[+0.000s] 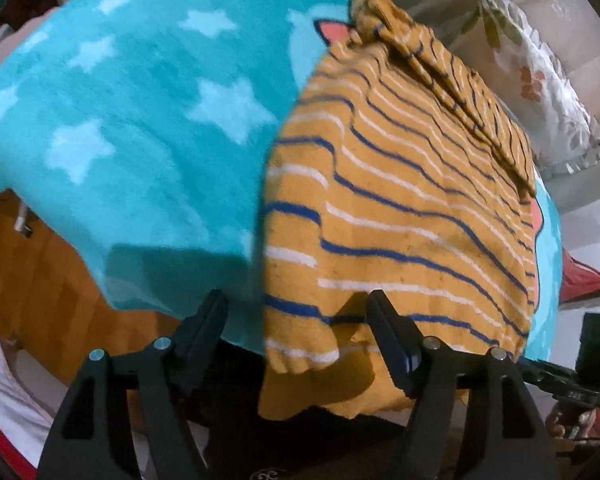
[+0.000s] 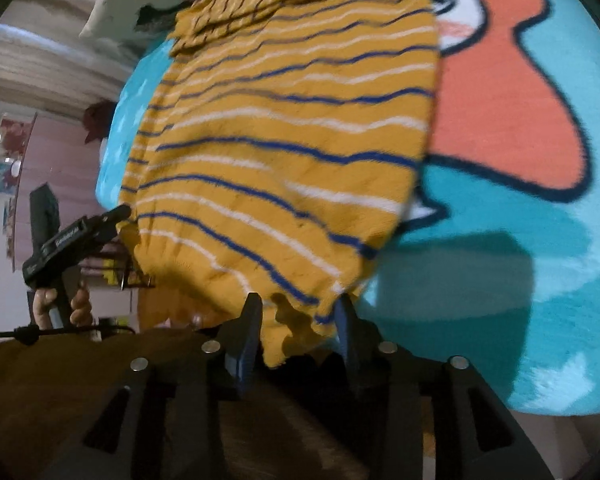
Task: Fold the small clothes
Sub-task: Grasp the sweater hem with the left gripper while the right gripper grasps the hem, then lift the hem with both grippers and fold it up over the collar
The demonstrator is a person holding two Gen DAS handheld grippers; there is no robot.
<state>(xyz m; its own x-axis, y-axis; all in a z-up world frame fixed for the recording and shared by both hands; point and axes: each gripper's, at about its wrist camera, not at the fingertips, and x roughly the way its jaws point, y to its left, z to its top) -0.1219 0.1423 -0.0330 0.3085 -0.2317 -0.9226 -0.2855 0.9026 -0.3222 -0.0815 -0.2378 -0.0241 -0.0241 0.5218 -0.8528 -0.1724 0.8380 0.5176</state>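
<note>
Black two-finger jaws of the left gripper (image 1: 296,312) were seen spread at the bottom of the frame, the hem of the mustard-yellow knitted garment with blue and white stripes (image 1: 400,208) hanging between them unpinched. The right gripper (image 2: 298,312) was likewise held apart around the hem's other corner, low in its frame. The garment was spread on a turquoise fleece blanket with pale stars (image 1: 132,120); a hem grasp was judged in hand, closing both grippers being called for next.
</note>
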